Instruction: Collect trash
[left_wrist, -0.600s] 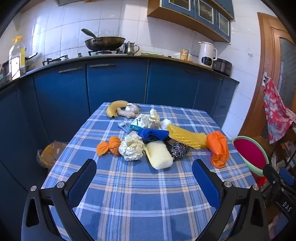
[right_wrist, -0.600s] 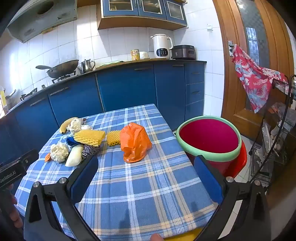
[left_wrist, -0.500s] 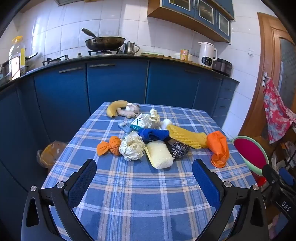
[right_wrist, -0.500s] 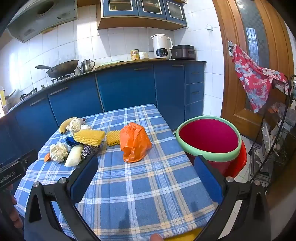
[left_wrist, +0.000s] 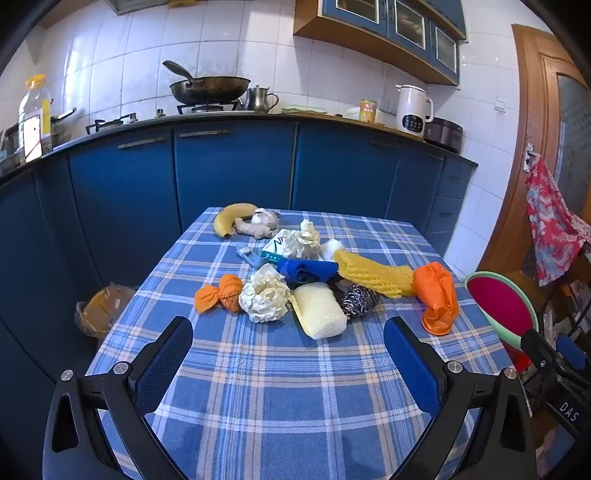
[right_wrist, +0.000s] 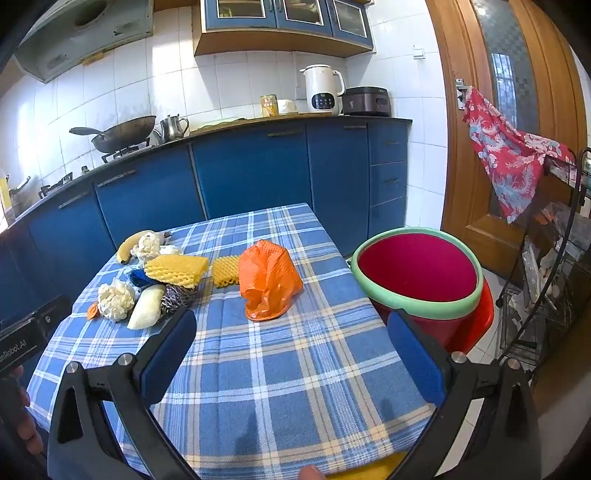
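The left hand-held gripper (left_wrist: 288, 354) and the right hand-held gripper (right_wrist: 291, 350) both hover wide open and empty above the blue plaid-clothed surface (right_wrist: 295, 369). Ahead of the right one, the crumpled orange plastic bag (right_wrist: 267, 284) lies with its long axis running away from the camera, near the red, green-rimmed bin (right_wrist: 417, 273).

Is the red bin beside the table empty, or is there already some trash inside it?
As far as visible, empty: the right wrist view shows only bare red inside the red bin; its bottom is hidden.
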